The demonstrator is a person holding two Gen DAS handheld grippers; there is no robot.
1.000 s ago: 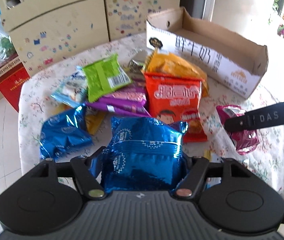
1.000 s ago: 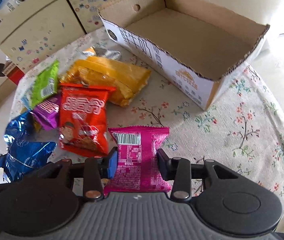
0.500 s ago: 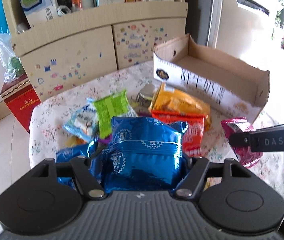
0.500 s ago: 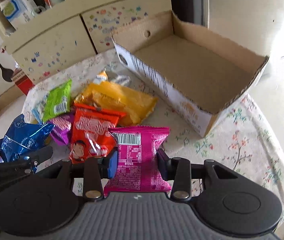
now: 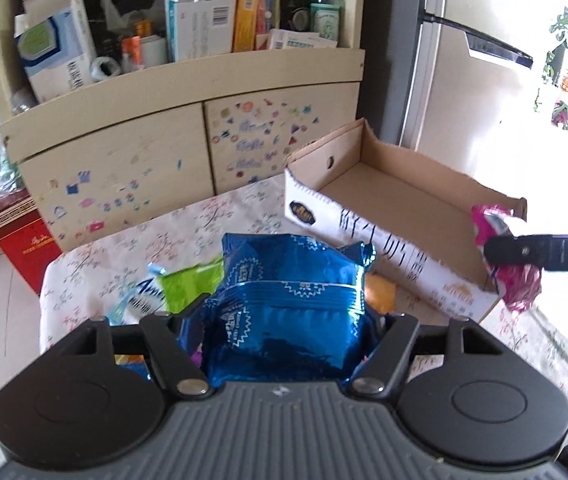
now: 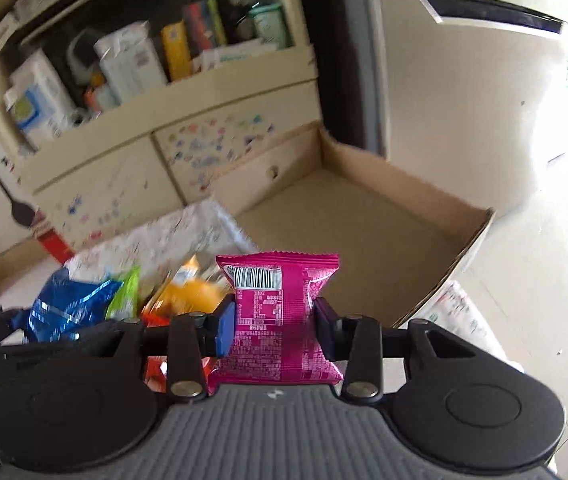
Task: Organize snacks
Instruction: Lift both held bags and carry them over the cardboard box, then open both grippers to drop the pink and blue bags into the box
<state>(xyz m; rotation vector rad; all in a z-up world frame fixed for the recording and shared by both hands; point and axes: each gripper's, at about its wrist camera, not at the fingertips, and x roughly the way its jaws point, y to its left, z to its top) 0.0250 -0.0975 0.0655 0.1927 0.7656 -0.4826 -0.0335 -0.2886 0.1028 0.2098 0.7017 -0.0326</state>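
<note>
Snacks lifted toward the cardboard box (image 6: pixel 364 236)

Both packets have risen off the table: right gripper (image 6: pixel 274 322) clamps the pink packet (image 6: pixel 280 316) at the box's near corner; left gripper (image 5: pixel 284 320) grips the blue packet (image 5: pixel 288 304).

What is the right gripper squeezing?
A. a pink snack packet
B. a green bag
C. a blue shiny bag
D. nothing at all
A: the right gripper has its fingers pressed on both sides of the pink snack packet, held up over the cardboard box; the blue bag is in the left gripper.
</note>
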